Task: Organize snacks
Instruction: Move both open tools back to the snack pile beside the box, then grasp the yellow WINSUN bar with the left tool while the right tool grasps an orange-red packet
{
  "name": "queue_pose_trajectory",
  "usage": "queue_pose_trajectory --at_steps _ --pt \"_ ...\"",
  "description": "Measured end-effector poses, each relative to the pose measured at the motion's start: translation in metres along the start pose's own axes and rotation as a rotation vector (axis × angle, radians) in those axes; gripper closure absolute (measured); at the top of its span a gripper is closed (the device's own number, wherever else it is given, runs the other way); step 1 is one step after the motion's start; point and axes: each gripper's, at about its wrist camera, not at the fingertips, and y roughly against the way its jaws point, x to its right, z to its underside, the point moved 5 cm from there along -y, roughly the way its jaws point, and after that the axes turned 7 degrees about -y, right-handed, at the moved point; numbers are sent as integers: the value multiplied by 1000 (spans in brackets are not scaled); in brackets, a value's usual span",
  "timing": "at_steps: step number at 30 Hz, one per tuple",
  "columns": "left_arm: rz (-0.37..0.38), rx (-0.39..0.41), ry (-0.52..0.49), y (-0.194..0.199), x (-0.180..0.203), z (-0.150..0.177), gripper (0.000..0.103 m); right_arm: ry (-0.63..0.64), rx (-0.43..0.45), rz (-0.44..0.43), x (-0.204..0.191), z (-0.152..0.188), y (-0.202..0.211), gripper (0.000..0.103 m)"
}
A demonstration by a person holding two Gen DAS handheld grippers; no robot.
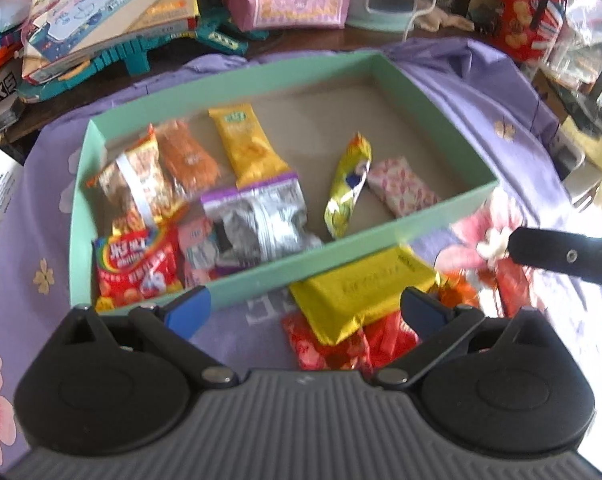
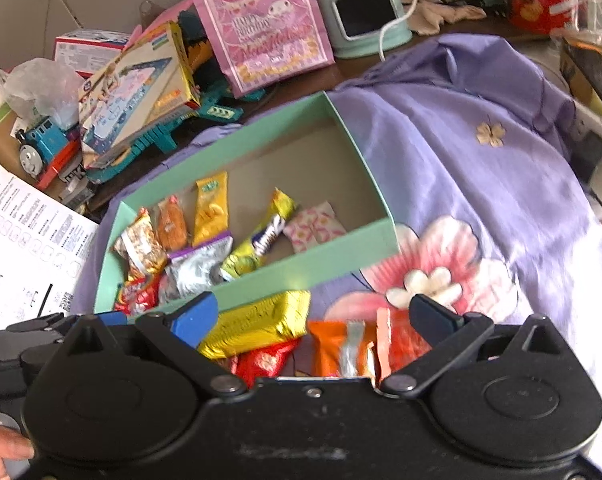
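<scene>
A mint green box [image 1: 381,236] [image 2: 341,258] on a purple flowered cloth holds several snack packets, among them a yellow one [image 1: 247,142], a silver and purple one [image 1: 261,216] and a red one [image 1: 135,270]. In front of the box lie a gold foil packet [image 1: 361,292] [image 2: 257,324], red packets [image 1: 329,346] [image 2: 263,360] and an orange packet [image 2: 341,346]. My left gripper [image 1: 307,308] is open above the gold packet, with nothing between its fingers. My right gripper [image 2: 313,314] is open over the loose packets; part of it shows in the left wrist view [image 1: 561,256].
Behind the box the table is crowded: a pink gift bag [image 2: 261,28], a mint appliance [image 2: 361,12], toy boxes [image 2: 137,84], a blue toy train [image 2: 41,148] and a red biscuit box [image 1: 529,20]. A printed sheet [image 2: 25,248] lies left. A hand [image 2: 1,448] shows at bottom left.
</scene>
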Motion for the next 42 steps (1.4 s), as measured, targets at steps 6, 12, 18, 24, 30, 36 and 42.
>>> queue_pose_trajectory --at_steps 6,12,18,24,30,36,42 --pt "5 -17 -37 -15 15 4 0 -62 5 29 30 6 0 0" --pt "12 -9 -103 -32 34 1 22 -127 1 72 67 15 -1 8" --pt "63 -38 -146 -43 51 8 51 -169 -4 104 93 25 -6 30" --pt "116 -51 -178 -41 68 14 57 -120 -61 100 89 40 -23 61" --pt "147 -82 -181 -44 81 20 57 10 -48 130 70 50 -31 78" --pt "221 -105 -195 -36 93 26 60 8 -65 142 82 56 -20 80" --pt "240 -98 -196 -23 92 29 52 -20 -75 153 104 64 -5 80"
